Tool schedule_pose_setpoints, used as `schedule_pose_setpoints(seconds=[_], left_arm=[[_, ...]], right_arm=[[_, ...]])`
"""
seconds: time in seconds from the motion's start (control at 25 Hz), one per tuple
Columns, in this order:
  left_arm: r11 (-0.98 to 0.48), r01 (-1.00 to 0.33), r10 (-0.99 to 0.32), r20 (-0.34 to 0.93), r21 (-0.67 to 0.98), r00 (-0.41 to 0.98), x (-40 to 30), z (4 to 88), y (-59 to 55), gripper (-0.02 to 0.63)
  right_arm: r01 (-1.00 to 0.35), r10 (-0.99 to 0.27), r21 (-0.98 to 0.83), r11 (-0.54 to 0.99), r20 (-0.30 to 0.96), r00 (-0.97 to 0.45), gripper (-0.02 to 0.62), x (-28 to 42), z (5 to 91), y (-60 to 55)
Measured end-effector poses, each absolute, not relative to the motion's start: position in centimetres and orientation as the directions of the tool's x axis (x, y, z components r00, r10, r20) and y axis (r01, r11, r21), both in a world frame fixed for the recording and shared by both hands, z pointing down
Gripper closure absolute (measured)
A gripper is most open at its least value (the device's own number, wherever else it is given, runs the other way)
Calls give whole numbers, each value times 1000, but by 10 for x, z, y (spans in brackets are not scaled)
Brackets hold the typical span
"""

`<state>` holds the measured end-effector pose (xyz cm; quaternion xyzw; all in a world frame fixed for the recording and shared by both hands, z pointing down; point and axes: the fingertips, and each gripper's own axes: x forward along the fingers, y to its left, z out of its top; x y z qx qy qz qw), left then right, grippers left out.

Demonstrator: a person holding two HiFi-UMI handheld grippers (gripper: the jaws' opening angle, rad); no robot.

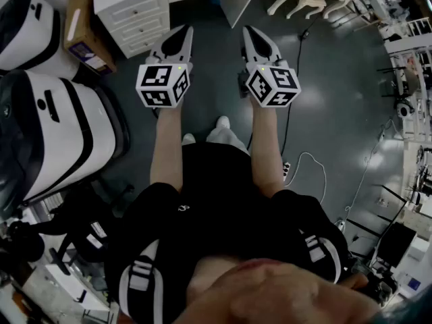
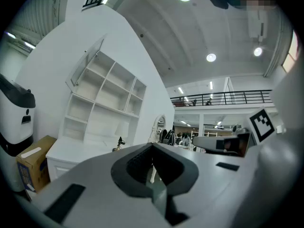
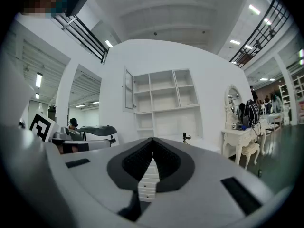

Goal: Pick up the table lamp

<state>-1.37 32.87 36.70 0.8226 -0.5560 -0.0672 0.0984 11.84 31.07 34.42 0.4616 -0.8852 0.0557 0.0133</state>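
The table lamp point(image 2: 119, 142) is a small dark lamp standing on a white desk point(image 2: 71, 152) under wall shelves, well ahead of both grippers. It shows tiny in the right gripper view too, as the lamp point(image 3: 185, 137) on the desk top. My left gripper point(image 2: 153, 146) is shut with nothing between its jaws. My right gripper point(image 3: 153, 139) is likewise shut and empty. In the head view the left gripper point(image 1: 183, 32) and right gripper point(image 1: 248, 31) are held side by side, level, pointing at the desk point(image 1: 135, 12).
A cardboard box point(image 1: 84, 29) stands left of the desk. Large white and black machines point(image 1: 47, 127) fill the left side. A white dressing table with a stool point(image 3: 242, 139) is to the right. A cable and power strip point(image 1: 289, 169) lie on the dark floor.
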Motion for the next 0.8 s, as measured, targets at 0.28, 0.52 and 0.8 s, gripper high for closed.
schedule_pose_setpoints(seconds=[0.28,0.52,0.8], left_arm=[[-340,-905,-938,-28,256,345,-29,367,332,598],[-337,-899,-940,-38,280,340,-40,365,338,598],[-355,-886,-930,-17,299,367,-24,374,331,598]], right_arm=[[-800,-795,-54,597,88,-600,577,93,343,312],[-789,-787,-63,611,63,-614,575,80,338,320],[-809,-805,-70,584,79,-588,575,101,346,318]])
